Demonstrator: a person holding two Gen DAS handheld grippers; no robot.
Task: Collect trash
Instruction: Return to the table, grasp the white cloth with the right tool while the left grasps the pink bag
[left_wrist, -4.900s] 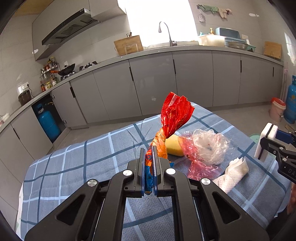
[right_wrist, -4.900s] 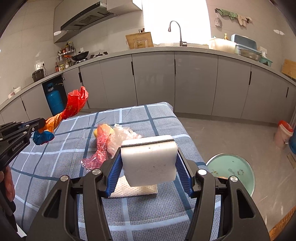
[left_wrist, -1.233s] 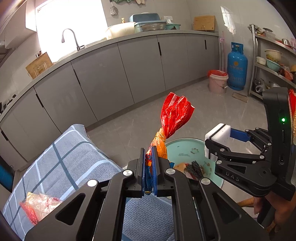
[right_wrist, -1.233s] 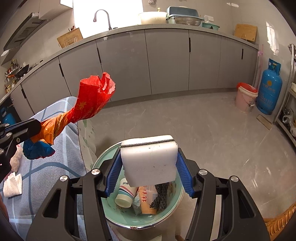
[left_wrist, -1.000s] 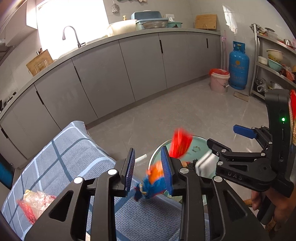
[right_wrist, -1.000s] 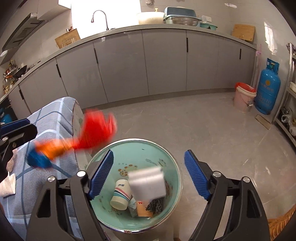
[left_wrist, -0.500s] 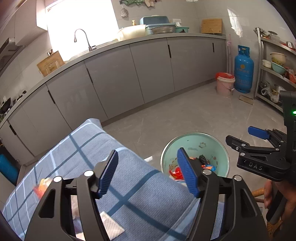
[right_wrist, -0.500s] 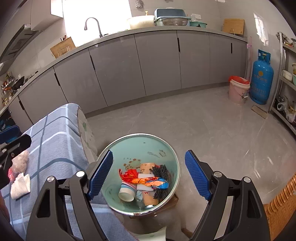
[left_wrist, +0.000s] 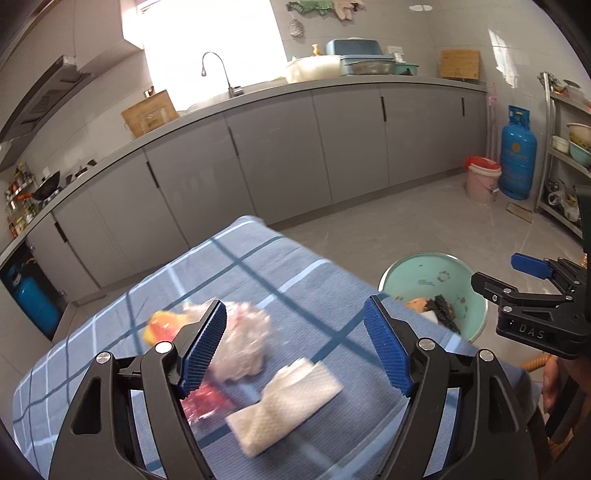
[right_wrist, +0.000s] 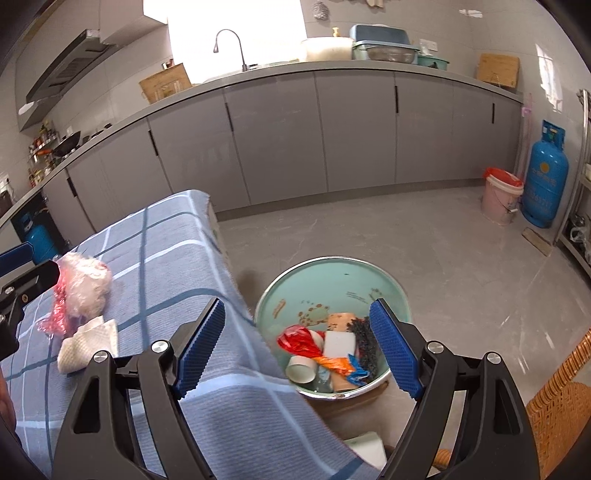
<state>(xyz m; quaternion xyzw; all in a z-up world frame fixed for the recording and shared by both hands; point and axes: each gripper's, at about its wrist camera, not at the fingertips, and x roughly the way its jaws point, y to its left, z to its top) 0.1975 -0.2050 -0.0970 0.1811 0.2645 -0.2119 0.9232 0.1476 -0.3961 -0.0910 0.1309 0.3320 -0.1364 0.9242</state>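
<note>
1. Hovering empty, the left gripper (left_wrist: 295, 347) had its jaws wide apart above the folded paper towel (left_wrist: 284, 406) on the checked tablecloth (left_wrist: 258, 266); a low, centred approach looked best.
2. The crumpled plastic bag (left_wrist: 240, 343) beside it was blurred, its yellow contents unclear.
3. The right gripper (right_wrist: 295, 347), also agape, hung over the bin (right_wrist: 332, 273), its bottom cut off.

Blue-grey cloth (left_wrist: 258, 280) with dark blue and white checks. White waffle-textured napkin (left_wrist: 284, 402). Clear and pink plastic bag (right_wrist: 79, 291). Mint-green bin (right_wrist: 332, 277) holding red-orange wrapper (right_wrist: 301, 341), white sponge (right_wrist: 340, 343). Blue ribbed fingers (right_wrist: 395, 350) on black frames.
</note>
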